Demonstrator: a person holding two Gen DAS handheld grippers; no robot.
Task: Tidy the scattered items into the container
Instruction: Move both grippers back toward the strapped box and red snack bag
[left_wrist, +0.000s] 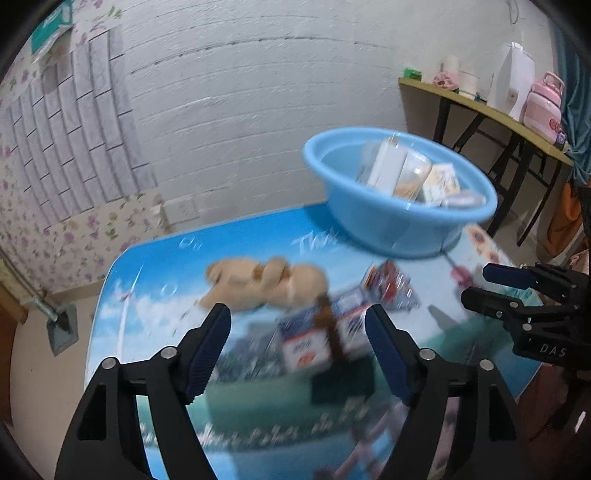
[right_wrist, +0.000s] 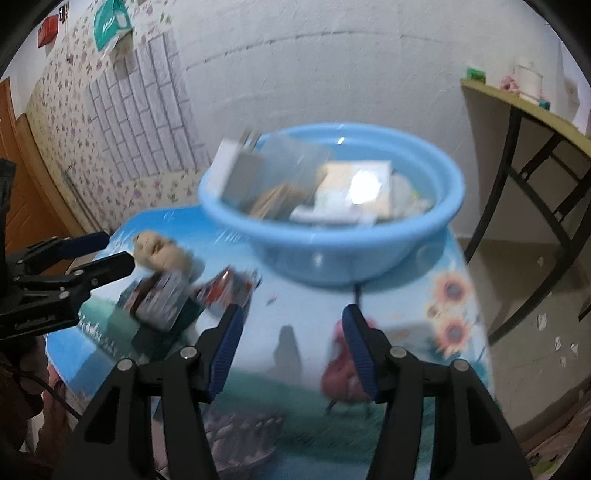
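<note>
A light blue basin stands at the table's far end and holds several boxes and packets. A beige plush toy lies on the table left of it. A white-and-blue carton and a red-and-white packet lie beside the toy. My left gripper is open above the carton. My right gripper is open and empty over bare table in front of the basin; it also shows in the left wrist view. Both views are motion-blurred.
The table has a printed blue landscape cover. A side table with a pink bottle, cups and a white bag stands at the right by the white brick wall. Floor shows on both sides.
</note>
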